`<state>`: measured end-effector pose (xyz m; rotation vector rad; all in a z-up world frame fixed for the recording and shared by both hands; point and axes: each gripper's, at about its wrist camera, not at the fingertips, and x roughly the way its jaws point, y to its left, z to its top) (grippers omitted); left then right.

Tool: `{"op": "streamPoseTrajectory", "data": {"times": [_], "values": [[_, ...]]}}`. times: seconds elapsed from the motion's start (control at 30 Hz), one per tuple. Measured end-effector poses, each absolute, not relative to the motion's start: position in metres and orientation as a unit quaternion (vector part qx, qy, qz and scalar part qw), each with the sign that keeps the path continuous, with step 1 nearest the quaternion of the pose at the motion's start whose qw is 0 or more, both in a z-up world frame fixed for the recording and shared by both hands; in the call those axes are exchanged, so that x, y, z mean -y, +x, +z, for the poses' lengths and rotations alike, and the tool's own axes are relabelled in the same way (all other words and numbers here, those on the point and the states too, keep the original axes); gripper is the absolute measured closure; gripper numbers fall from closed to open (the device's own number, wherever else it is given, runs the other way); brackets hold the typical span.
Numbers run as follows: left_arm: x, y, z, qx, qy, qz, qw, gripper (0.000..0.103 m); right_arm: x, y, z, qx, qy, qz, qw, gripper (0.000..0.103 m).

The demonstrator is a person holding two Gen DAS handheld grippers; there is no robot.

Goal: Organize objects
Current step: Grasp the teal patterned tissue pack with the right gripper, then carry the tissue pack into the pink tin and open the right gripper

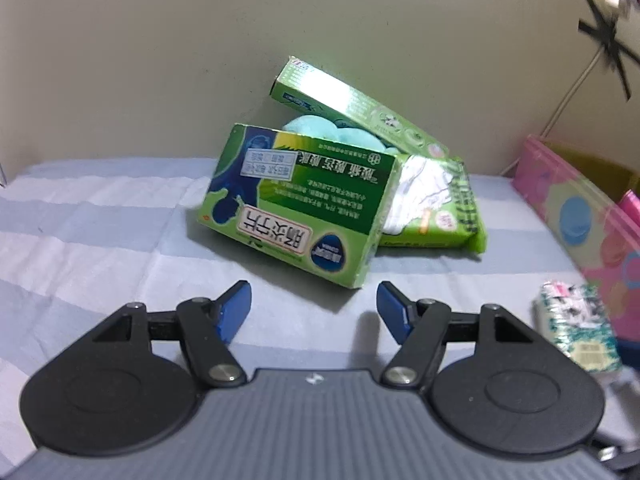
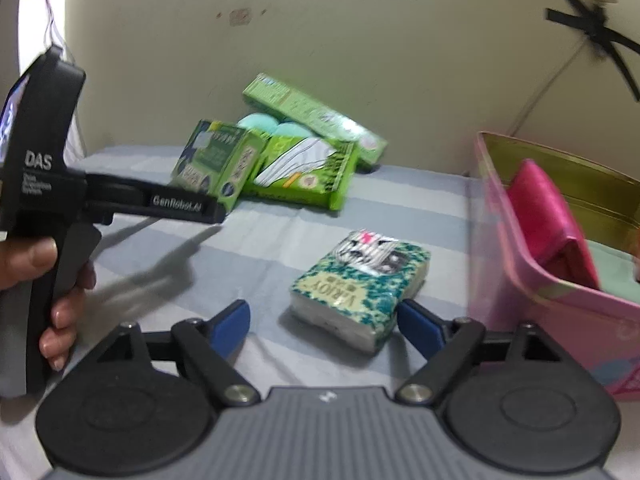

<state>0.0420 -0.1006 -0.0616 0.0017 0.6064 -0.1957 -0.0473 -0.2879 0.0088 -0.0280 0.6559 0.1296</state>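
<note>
Plainly both tongs gape empty — the right gripper [image 2: 323,322] low in the frame around the tissue pack [image 2: 362,286], the left gripper [image 1: 314,312] short of the green box [image 1: 298,204] at centre — so closing askew could shove either one aside.

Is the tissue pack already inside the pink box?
No, the tissue pack lies on the striped sheet beside the pink box.
</note>
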Motion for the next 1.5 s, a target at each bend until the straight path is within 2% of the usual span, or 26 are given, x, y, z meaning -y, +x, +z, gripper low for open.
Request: {"op": "streamPoseTrajectory", "data": {"times": [0.1, 0.27, 0.33, 0.5, 0.6, 0.7, 0.93, 1.0, 1.07, 1.1, 1.37, 1.5], "values": [[0.09, 0.038, -0.061, -0.289, -0.035, -0.112, 0.95, 0.028, 0.282, -0.033, 0.007, -0.34, -0.009, 0.079, 0.937, 0.019], [0.071, 0.045, -0.06, -0.284, -0.104, -0.122, 0.945, 0.028, 0.269, -0.009, 0.008, -0.34, 0.005, 0.137, 0.93, 0.02], [0.066, 0.047, -0.06, -0.284, -0.121, -0.13, 0.942, 0.028, 0.261, -0.006, 0.011, -0.328, -0.009, 0.169, 0.929, 0.022], [0.065, 0.048, -0.059, -0.282, -0.133, -0.153, 0.938, 0.028, 0.268, -0.001, 0.022, -0.287, -0.024, 0.132, 0.948, 0.019], [0.07, 0.046, -0.059, -0.29, -0.135, -0.173, 0.931, 0.028, 0.282, 0.012, 0.018, -0.298, -0.002, 0.12, 0.947, 0.019], [0.067, 0.048, -0.06, -0.317, -0.189, -0.206, 0.906, 0.028, 0.296, 0.027, 0.013, -0.314, 0.048, 0.136, 0.939, 0.019], [0.084, 0.061, -0.066, -0.35, -0.253, -0.259, 0.864, 0.031, 0.298, 0.042, 0.005, -0.34, 0.063, 0.156, 0.926, 0.018], [0.098, 0.065, -0.07, -0.352, -0.239, -0.266, 0.865, 0.036, 0.296, 0.041, 0.004, -0.339, 0.059, 0.162, 0.925, 0.02], [0.11, 0.061, -0.069, -0.342, -0.204, -0.268, 0.877, 0.038, 0.294, 0.039, 0.003, -0.336, 0.055, 0.17, 0.925, 0.027], [0.114, 0.06, -0.07, -0.34, -0.195, -0.27, 0.879, 0.043, 0.292, 0.038, 0.003, -0.334, 0.051, 0.172, 0.925, 0.028], [0.11, 0.057, -0.072, -0.328, -0.18, -0.27, 0.887, 0.048, 0.289, 0.031, 0.003, -0.337, 0.043, 0.161, 0.927, 0.03], [0.114, 0.023, -0.068, -0.329, -0.159, -0.279, 0.888, 0.049, 0.288, -0.008, 0.004, -0.33, 0.036, 0.147, 0.932, 0.03]]}}
